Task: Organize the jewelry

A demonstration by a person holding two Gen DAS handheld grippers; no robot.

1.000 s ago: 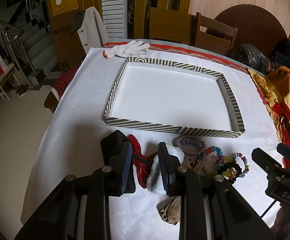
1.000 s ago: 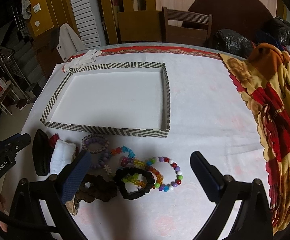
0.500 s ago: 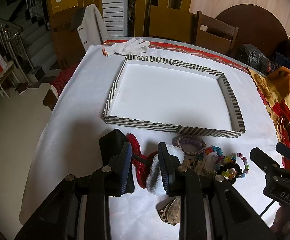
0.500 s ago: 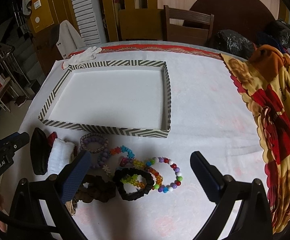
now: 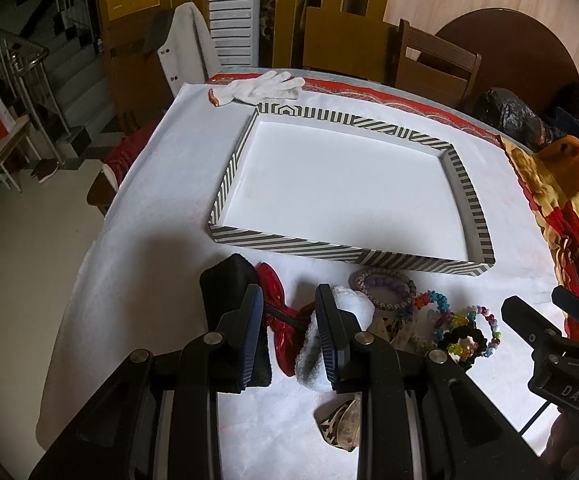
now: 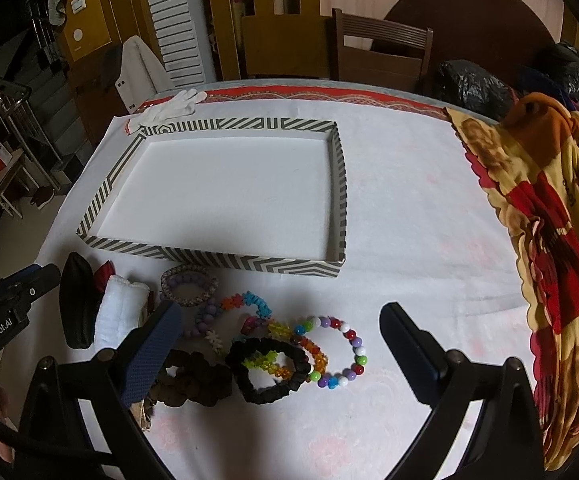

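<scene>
The left gripper hangs with its jaws partly apart, nothing pressed between the pads; through the gap shows a glossy red bow-shaped hair piece lying on the white tablecloth. Just left of it sits a black padded piece, and just right a white fluffy band. The right gripper stands wide open and empty above the beaded pile near the table's front edge.

Between its fingers lie a black scrunchie threaded with a rainbow crystal bracelet, and touching that a multicoloured round-bead bracelet. To the left are a brown scrunchie, a purple bead bracelet inside a braided band, and a string of small flower-shaped beads. All of it is light. The scrunchies are soft and will crush flat, so a pinch across the bunched fabric should hold well. The bead bracelets are probably on elastic: limp, slick, inclined to roll out of the pads, so taking one strand crosswise on a bead looks safest. The overlapping pieces may drag each other up, so the round-bead bracelet's free outer arc is the cleaner place to start.

Beyond the pile, towards the middle of the table, the striped shallow box stands empty, its near wall just behind the jewellery. A white work glove lies at its far left corner, and a patterned blanket covers the table's right edge.
</scene>
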